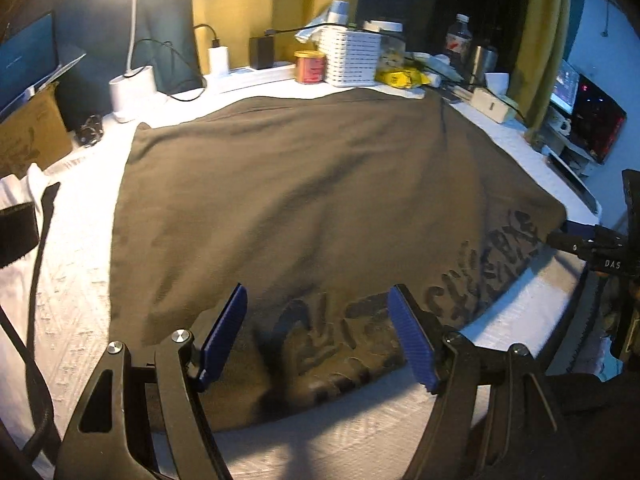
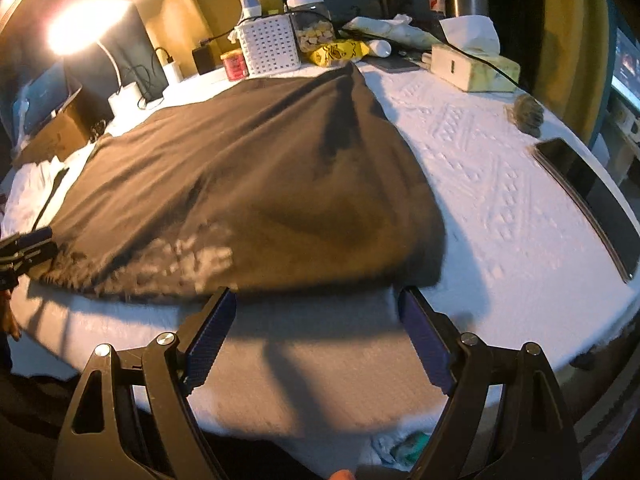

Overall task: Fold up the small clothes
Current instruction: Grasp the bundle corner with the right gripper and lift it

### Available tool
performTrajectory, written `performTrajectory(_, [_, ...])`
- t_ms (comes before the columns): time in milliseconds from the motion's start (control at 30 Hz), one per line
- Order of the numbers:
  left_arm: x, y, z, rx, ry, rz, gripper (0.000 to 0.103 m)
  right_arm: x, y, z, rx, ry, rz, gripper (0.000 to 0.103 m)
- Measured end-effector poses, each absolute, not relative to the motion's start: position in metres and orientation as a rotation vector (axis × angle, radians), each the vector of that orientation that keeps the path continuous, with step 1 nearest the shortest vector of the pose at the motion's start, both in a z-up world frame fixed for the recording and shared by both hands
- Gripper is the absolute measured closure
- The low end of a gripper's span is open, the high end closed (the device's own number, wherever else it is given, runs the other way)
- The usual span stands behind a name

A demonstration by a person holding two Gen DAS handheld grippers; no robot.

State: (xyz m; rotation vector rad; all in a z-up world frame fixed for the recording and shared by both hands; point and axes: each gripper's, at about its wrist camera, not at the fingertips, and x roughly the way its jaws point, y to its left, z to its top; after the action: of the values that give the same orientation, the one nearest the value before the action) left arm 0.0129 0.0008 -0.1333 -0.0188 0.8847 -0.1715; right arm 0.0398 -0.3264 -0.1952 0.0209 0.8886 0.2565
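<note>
Both tongs, left (image 1: 316,336) and right (image 2: 316,336), are held wide open, empty, over the olive T-shirt (image 1: 320,200); its near hem could be missed or bunched.

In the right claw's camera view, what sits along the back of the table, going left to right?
Lamp base → red tin → white basket → clear jar → yellow packet → tissue box.

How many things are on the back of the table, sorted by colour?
White: 2, slotted plastic basket, charger plug
Red: 1, round tin
Yellow: 1, crinkly snack packet
Clear: 2, lidded jar, drink bottle
Total: 6
</note>
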Motion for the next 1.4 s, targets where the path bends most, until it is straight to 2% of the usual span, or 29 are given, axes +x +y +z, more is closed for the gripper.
performTrajectory(300, [0.019,0.006,-0.127,0.098,0.833,-0.172,0.030,0.089,-0.310,-0.195,0.143,0.876,0.262,0.017])
performTrajectory(400, [0.032,0.021,-0.129,0.052,0.892,-0.170,0.030,0.106,-0.307,-0.195,0.179,0.873,0.257,0.017])
performTrajectory(900, [0.066,0.063,-0.130,-0.039,0.873,-0.012,0.030,0.179,-0.280,-0.197,0.215,0.884,0.273,0.017])
performTrajectory(1067, [0.070,0.087,-0.133,-0.166,0.875,0.001,0.030,0.197,-0.281,-0.198,0.220,0.872,0.245,0.018])
performTrajectory(1133, [0.071,0.095,-0.134,-0.174,0.872,0.032,0.030,0.202,-0.281,-0.198,0.210,0.867,0.235,0.026])
performTrajectory(1200, [0.073,0.101,-0.135,-0.190,0.875,0.039,0.030,0.208,-0.283,-0.199,0.214,0.869,0.222,0.062])
performTrajectory(1233, [0.074,0.104,-0.136,-0.199,0.878,0.041,0.030,0.211,-0.285,-0.200,0.226,0.876,0.223,0.069])
performTrajectory(1400, [0.081,0.112,-0.141,-0.216,0.892,0.043,0.030,0.214,-0.281,-0.200,0.199,0.877,0.245,0.080])
